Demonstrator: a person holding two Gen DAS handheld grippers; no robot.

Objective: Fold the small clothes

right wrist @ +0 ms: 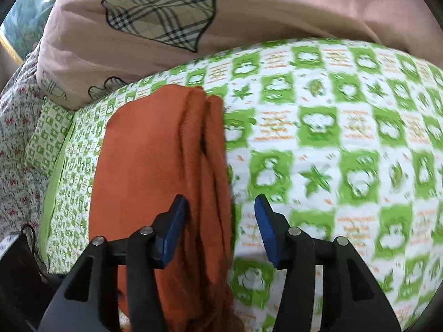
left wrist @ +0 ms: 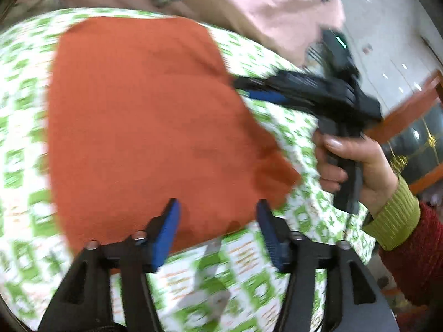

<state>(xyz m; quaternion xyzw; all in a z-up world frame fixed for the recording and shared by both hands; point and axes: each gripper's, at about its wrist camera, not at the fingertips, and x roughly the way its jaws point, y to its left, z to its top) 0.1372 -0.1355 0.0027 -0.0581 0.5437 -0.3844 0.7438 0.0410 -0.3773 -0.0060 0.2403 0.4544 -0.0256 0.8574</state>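
A rust-orange cloth [left wrist: 144, 127] lies folded flat on the green-and-white patterned sheet [left wrist: 22, 88]. My left gripper [left wrist: 218, 218] is open and empty, hovering over the cloth's near edge. In the left wrist view the right gripper [left wrist: 249, 87] is held by a hand at the cloth's right edge; its jaws look nearly closed there, blurred. In the right wrist view the right gripper [right wrist: 221, 215] is open and empty, with the cloth's stacked folded edges [right wrist: 205, 166] under its left finger. The cloth [right wrist: 144, 171] extends left of it.
A pink quilt with plaid hearts [right wrist: 249, 8] is piled at the far side of the bed. A floral fabric [right wrist: 13, 144] and a small patterned pillow [right wrist: 47, 138] lie at the left. A wooden-framed cabinet [left wrist: 415, 116] stands right of the bed.
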